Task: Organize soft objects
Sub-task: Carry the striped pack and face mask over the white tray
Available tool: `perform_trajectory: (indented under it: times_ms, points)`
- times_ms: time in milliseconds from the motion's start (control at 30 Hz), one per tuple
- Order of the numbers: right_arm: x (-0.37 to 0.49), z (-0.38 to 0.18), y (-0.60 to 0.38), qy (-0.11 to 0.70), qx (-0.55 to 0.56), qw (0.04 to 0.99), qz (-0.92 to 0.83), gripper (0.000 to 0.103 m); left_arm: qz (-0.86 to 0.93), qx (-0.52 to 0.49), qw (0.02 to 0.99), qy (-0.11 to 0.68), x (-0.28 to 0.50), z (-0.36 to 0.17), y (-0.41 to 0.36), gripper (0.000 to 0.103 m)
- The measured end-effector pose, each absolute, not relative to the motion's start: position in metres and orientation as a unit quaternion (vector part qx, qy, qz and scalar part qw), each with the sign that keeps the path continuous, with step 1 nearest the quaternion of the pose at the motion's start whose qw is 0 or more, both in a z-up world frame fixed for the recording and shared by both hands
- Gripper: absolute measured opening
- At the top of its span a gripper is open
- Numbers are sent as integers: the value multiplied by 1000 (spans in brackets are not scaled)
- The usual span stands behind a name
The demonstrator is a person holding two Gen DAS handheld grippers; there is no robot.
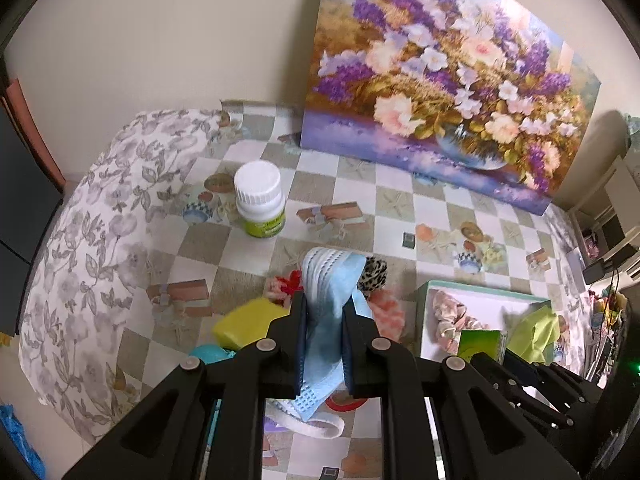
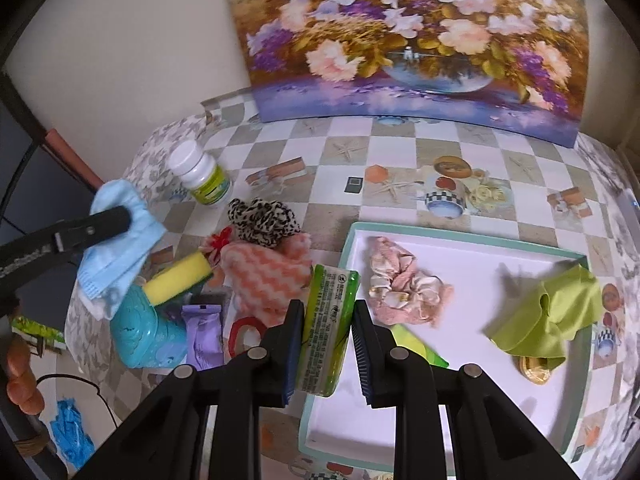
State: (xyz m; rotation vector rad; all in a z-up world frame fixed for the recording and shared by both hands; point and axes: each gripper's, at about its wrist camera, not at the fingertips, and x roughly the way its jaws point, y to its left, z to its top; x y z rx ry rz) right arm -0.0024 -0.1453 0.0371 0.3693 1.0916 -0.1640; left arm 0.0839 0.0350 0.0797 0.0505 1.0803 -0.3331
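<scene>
The left hand-held gripper [image 1: 323,320] is clamped on a blue mask [image 1: 326,280] above the table [image 1: 400,208]; the right hand-held gripper [image 2: 327,334] pinches a green pack [image 2: 326,320] at the tray [image 2: 460,240] edge. Carry both over the tray's bare white floor, lower, then release.

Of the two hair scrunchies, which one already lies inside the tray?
The pink satin scrunchie lies inside the tray, near its left wall. The leopard-print scrunchie is outside, on the checkered tablecloth left of the tray, behind the orange zigzag cloth.
</scene>
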Motion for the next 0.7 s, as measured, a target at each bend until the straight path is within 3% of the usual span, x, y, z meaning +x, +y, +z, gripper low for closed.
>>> perform_trajectory:
  times_ms: [400, 700]
  points:
    - [-9, 47, -151, 504, 178, 841, -84, 26, -172, 4, 864, 473, 71, 113, 42, 15]
    - [-21, 42, -180, 513, 166, 829, -146, 26, -190, 21, 845, 499, 67, 95, 17, 15]
